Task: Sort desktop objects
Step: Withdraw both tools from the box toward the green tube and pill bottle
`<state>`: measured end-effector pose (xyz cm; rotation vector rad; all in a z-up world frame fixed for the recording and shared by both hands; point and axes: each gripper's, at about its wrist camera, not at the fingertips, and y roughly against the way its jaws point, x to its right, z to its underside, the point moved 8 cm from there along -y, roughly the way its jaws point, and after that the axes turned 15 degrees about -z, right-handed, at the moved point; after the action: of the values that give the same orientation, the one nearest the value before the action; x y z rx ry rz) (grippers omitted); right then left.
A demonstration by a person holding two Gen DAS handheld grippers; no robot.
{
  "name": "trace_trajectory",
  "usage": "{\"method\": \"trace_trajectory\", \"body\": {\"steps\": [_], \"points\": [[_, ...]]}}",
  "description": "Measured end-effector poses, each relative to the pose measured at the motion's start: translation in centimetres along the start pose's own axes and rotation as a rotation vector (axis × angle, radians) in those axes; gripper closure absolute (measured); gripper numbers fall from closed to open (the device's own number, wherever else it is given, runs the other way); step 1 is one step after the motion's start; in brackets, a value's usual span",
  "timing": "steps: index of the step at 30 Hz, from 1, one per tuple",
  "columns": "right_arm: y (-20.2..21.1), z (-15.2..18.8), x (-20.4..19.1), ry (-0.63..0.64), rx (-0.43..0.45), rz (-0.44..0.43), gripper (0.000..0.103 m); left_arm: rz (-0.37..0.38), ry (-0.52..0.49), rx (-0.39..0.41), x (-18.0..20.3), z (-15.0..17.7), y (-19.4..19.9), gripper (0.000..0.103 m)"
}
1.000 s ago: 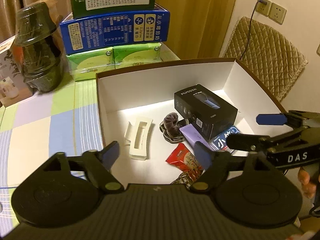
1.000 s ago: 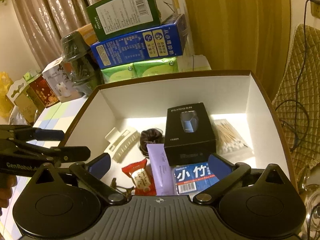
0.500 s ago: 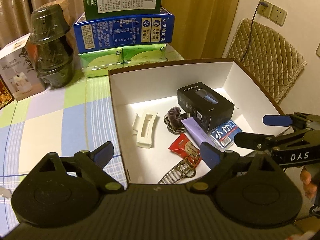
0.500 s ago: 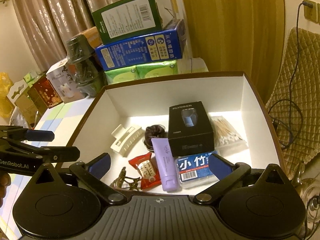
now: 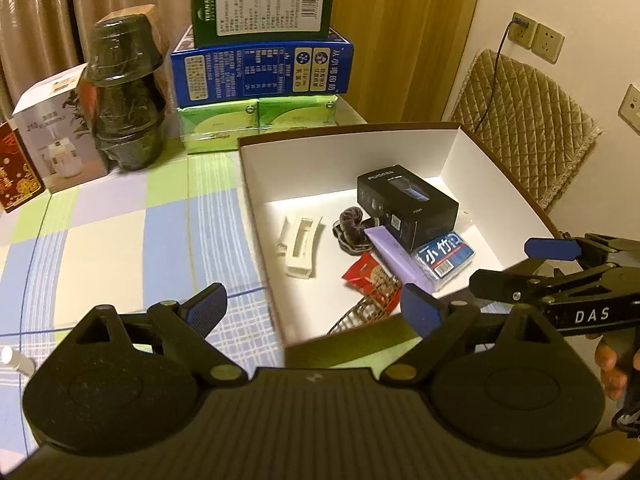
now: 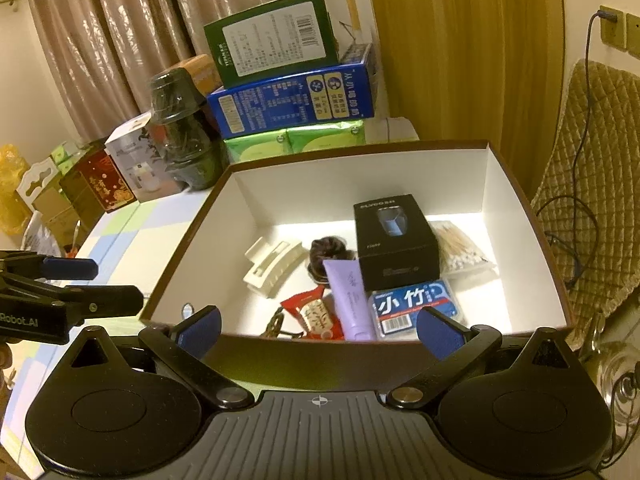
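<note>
left gripper (image 5: 314,306): jaws spread wide, nothing held — hangs above the box's near left corner, one finger over the tablecloth (image 5: 120,236), one over the box floor.
right gripper (image 6: 318,326): jaws spread wide, nothing held; sits just outside the near wall of the box, fingertips at rim height.
box (image 6: 400,156): white inside, brown rim, open top, on the table; holds all the small items visible.
contents: black carton (image 6: 394,242) at centre back, cotton swabs (image 6: 462,248) to its right, blue pack (image 6: 416,306) in front of it, purple tube (image 6: 350,298) beside the pack, red sachet (image 6: 314,314) left of the tube, dark scrunchie (image 6: 328,252), white hair claw (image 6: 272,266) on the left, metal hair clip (image 6: 280,326) against the near wall, partly hidden.
progress guess: sorting looks nearly or fully done — only a small white thing (image 5: 14,360) shows at the table's left edge, too cut off to name.
risk 1: the near rim sits right under both grippers; a low reach in could hit the wall and shove the box.
risk 2: tube, sachet and blue pack touch or overlap, so a grab at one may drag a neighbour.
risk 3: the two grippers are near each other at the near left corner; crossing reaches could collide.
risk 4: stacked cartons (image 5: 262,70) behind the box look top-heavy; pushing the box back could knock them.
</note>
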<state>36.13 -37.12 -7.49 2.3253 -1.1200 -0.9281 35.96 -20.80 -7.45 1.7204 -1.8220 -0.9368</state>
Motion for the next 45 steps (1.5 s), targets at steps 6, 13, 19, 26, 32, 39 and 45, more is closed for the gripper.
{"method": "trace_trajectory", "body": {"steps": [6,13,19,26,32,39,45], "points": [[0.6,1.1,-2.1,0.007,0.001,-0.009,0.002,-0.012,0.015,0.002,-2.0,1.8,1.7,0.012],[0.3,2.8,-4.9,0.018,-0.020,-0.016,0.002,-0.023,0.028,-0.011,-4.6,4.4,3.3,0.012],[-0.4,4.2,-7.3,0.030,-0.041,-0.031,0.002,-0.035,0.053,-0.035,-7.2,6.9,4.2,0.012],[-1.7,6.0,-10.5,0.046,-0.083,-0.065,0.002,-0.068,0.078,-0.067,-10.9,9.7,4.7,0.012],[-3.6,7.4,-13.7,0.080,-0.123,-0.103,0.002,-0.092,0.106,-0.092,-13.7,12.0,5.3,0.012],[-6.1,8.7,-17.6,0.131,-0.171,-0.155,0.002,-0.132,0.148,-0.114,-17.5,14.2,6.2,0.012],[-8.9,9.9,-20.6,0.172,-0.220,-0.191,0.002,-0.179,0.202,-0.129,-20.9,16.0,6.8,0.012]]}}
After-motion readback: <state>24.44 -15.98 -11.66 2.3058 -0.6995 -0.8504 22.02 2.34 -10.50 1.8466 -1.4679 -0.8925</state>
